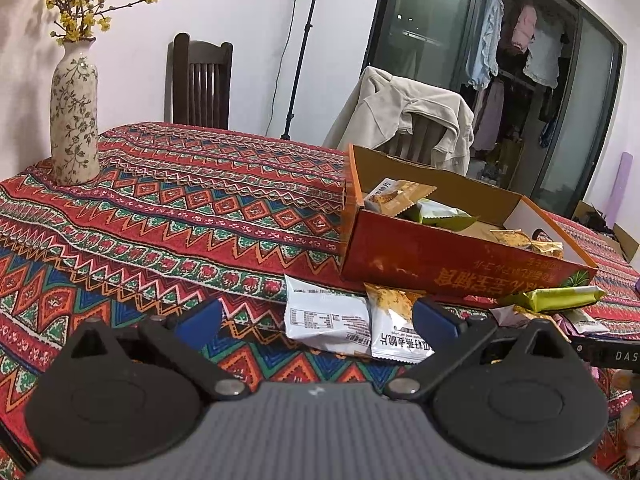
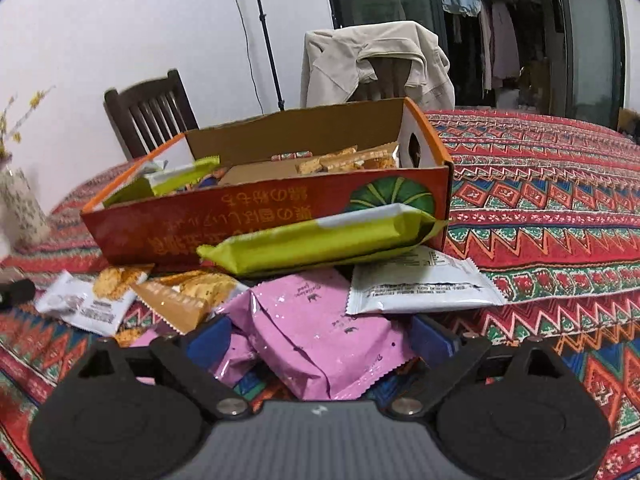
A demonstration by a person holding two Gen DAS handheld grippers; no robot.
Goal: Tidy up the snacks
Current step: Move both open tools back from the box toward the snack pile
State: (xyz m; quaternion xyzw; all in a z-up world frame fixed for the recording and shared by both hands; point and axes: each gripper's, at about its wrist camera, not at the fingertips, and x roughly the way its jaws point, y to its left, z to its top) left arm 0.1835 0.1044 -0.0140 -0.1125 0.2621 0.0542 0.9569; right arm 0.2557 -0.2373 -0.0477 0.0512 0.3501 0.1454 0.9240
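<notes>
An open orange cardboard box (image 1: 440,256) stands on the patterned tablecloth (image 1: 180,200) and holds several snack packets. My left gripper (image 1: 316,320) is open just above the cloth, with a white packet (image 1: 324,316) and an oat-crisp packet (image 1: 394,332) lying beyond its blue pads. In the right wrist view the box (image 2: 240,224) has a green packet (image 2: 320,240) leaning on its front wall. My right gripper (image 2: 320,340) is open, low over a loose pile, and a pink packet (image 2: 320,328) lies between its fingers. I cannot see the pads pressing on it.
A white packet (image 2: 420,284), a tan cracker packet (image 2: 180,296) and another white one (image 2: 88,300) lie around the pink one. A flowered vase (image 1: 74,112) stands at the table's far left. A dark chair (image 1: 200,80) and a chair with a jacket over it (image 1: 404,120) stand behind the table.
</notes>
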